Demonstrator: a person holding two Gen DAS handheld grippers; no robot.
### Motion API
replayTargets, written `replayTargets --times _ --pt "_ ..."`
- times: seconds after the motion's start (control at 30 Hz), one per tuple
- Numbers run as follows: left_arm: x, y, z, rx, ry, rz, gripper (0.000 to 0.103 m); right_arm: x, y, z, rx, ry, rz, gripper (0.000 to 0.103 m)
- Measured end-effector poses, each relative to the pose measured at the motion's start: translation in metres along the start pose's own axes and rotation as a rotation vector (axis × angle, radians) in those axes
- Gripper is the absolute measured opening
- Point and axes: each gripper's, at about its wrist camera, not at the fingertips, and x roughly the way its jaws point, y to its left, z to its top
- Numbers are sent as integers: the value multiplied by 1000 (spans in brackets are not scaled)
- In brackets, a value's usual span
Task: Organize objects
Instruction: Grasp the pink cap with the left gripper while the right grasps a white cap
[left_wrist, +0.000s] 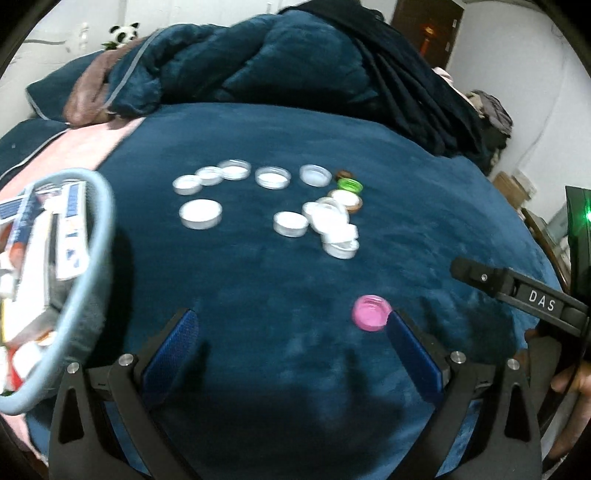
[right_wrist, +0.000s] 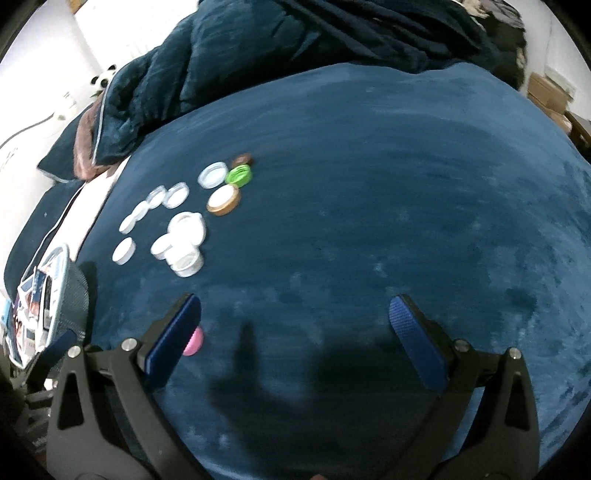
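Many little round lids (left_wrist: 291, 223) lie flat on the blue blanket (left_wrist: 258, 295), most with the hollow side up — round, so no long side. One pink lid (left_wrist: 371, 312) sits apart, hollow side up, just beside the left gripper's (left_wrist: 291, 325) right finger. Both grippers gape wide and hold nothing — the right gripper (right_wrist: 295, 314) too. A basket (left_wrist: 99, 221) of boxes stands left

You face a bed under a dark blue plush blanket (left_wrist: 295, 140), a rumpled blue duvet (left_wrist: 240, 59) behind it, white walls (left_wrist: 517, 74) and a brown door (left_wrist: 428, 26) beyond.
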Motion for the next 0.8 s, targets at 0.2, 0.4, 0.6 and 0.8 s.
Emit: replayTargets --times 0.2,0.4,0.6,0.8 --pt "19 -22 1 18 29 -52 102 -1 -24 0 44 -1 -30 103" --pt "39 -34 1 9 65 -95 86 -1 -33 0 57 0 -38 103" --pt "54 -42 -3 32 113 -122 37 0 -28 -2 25 7 -33 103" --pt "45 -27 -2 10 84 -92 31 3 -8 -2 -50 5 -24 103"
